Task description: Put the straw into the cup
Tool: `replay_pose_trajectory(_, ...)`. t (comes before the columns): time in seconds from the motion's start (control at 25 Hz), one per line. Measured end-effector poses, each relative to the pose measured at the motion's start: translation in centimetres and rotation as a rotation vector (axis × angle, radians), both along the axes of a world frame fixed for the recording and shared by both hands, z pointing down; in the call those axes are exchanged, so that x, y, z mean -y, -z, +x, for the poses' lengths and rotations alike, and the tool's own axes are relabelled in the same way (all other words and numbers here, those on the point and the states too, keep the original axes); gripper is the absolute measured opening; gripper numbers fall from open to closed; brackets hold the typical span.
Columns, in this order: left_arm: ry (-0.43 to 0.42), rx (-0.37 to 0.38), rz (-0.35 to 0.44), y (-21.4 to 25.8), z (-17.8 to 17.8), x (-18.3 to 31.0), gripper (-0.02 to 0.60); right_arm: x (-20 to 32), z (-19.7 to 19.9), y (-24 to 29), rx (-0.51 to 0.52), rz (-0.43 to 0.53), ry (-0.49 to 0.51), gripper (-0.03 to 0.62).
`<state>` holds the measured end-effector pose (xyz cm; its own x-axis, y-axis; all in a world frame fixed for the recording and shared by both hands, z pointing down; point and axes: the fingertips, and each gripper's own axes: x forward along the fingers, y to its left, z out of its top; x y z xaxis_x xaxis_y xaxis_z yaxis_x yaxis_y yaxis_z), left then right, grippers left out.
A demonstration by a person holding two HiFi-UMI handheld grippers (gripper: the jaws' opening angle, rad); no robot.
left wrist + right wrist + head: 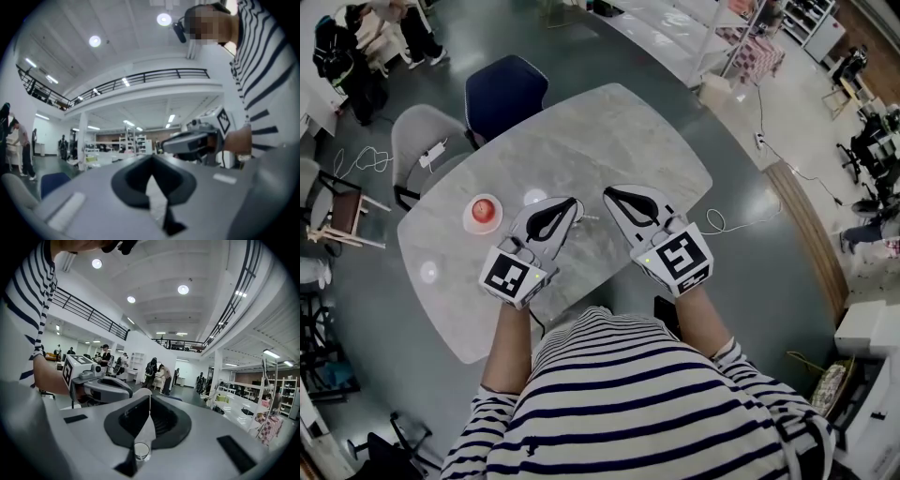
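Observation:
Both grippers hover side by side over a grey marble table (609, 122), pointing away from the person. The left gripper (577, 202) is shut with nothing in it; in the left gripper view its jaws (151, 160) meet at the tips. The right gripper (607, 194) is also shut and empty, its tips (149, 397) touching. A small clear cup (140, 451) shows through the gap under the right jaws, upright on the table. A thin pale sliver (590, 217) lies on the table between the grippers; it may be the straw.
A red round thing on a pale pink dish (483, 212) sits left of the left gripper. A blue chair (506, 89) and a grey chair (427, 141) stand at the table's far side. A white cable (722, 225) hangs off the right edge.

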<state>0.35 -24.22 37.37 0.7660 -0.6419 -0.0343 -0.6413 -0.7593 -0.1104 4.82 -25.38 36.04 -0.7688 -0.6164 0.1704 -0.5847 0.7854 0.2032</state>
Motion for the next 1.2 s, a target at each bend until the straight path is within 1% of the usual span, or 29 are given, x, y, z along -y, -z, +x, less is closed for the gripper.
replay_pose_trajectory(0.36,0.004,0.006,-0.006,-0.3,0.0,0.0,0.006,-0.1,0.2,-1.2,-0.05,-0.011,0.001,0.005)
replay_pose_trajectory(0.48,0.003,0.006,-0.008,-0.2,-0.5,0.2,0.006,0.1,-0.4,-1.1,-0.049,-0.013,0.003,0.005)
replay_pose_trajectory(0.88,0.011,0.005,-0.01,0.0,-0.3,0.3,0.006,0.2,0.2,-1.1,-0.048,-0.022,0.001,0.005)
replay_pose_trajectory(1.2,0.021,0.007,-0.021,-0.9,-0.3,0.3,0.006,0.4,0.3,-2.1,-0.046,-0.035,-0.005,0.005)
